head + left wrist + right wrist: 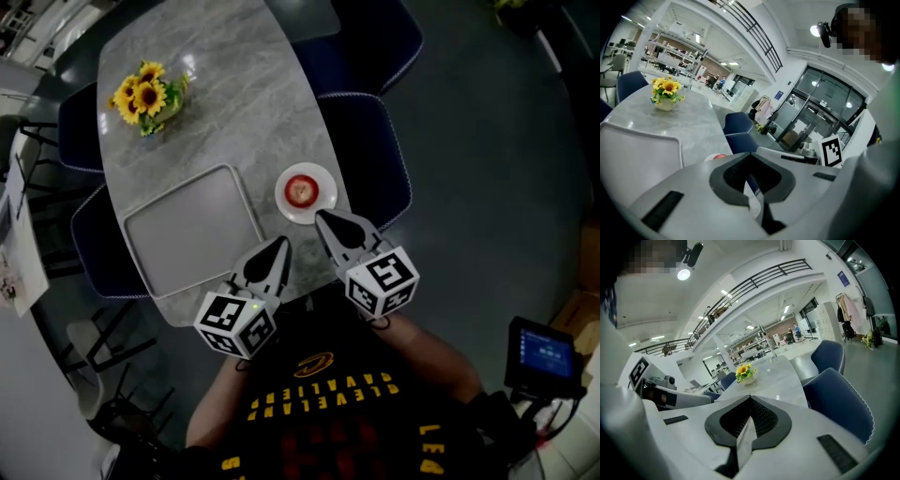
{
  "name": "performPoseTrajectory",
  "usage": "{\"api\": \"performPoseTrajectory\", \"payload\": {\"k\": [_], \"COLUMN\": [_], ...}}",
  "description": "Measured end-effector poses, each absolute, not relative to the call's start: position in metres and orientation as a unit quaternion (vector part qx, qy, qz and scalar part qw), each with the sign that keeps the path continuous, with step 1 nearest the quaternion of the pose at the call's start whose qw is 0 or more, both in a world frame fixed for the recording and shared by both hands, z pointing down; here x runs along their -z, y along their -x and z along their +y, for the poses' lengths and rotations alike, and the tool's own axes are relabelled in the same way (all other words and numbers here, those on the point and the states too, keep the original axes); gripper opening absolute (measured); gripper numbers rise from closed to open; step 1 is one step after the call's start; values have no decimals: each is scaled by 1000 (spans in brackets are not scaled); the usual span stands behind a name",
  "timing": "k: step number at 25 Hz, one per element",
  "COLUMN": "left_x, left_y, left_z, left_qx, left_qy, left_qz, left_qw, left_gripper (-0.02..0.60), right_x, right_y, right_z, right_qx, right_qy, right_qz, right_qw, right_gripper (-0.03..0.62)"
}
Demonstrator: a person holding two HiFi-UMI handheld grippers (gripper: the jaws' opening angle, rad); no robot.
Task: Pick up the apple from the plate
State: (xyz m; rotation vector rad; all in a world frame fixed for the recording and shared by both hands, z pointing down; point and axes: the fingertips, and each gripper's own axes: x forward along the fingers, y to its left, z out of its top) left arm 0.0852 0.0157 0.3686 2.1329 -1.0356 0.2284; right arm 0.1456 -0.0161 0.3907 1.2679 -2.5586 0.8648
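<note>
On plate (pixel 322 210), apple (pixel 301 190); in vase (pixel 152 125), sunflowers (pixel 141 92). On shirt (pixel 328 398), "CLEVELAND CAVALIERS". Left gripper (pixel 279 243) and right gripper (pixel 322 218) jaws pressed together, clamping nothing.

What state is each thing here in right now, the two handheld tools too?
Apple, resting on the plate, not picked up.
Plate, flat on the table.
Tray, flat, nothing on it.
Sunflowers, standing upright.
Left gripper, fingers shut, empty.
Right gripper, fingers shut, empty.
</note>
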Motion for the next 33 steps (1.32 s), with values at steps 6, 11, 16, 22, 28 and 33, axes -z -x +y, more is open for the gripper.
{"api": "performPoseTrajectory", "payload": {"k": [6, 11, 16, 22, 28, 33], "left_x": [-345, -323, -304, -269, -277, -270], "left_y": [-62, -45, -50, -44, -47, -39], "left_z": [23, 49, 76, 106, 157, 179], "left_qx": [-68, -64, -50, -33, -40, -46], "left_qy": [-847, -852, -868, -878, -891, -897], "left_qz": [-402, -402, -386, -389, -351, -341], "left_qw": [341, 330, 309, 278, 285, 277], "left_gripper": [2, 2, 2, 2, 2, 2], "right_x": [-361, -328, -308, -271, -284, -278], "right_y": [-106, -79, -82, -75, -75, -67], "right_z": [-2, 33, 62, 93, 144, 165], "right_qx": [-257, -221, -196, -170, -182, -179], "right_qy": [-413, -407, -418, -411, -437, -448], "right_qz": [-871, -884, -884, -894, -878, -873], "right_qw": [69, 71, 70, 63, 74, 64], "right_gripper": [5, 5, 5, 5, 5, 5]}}
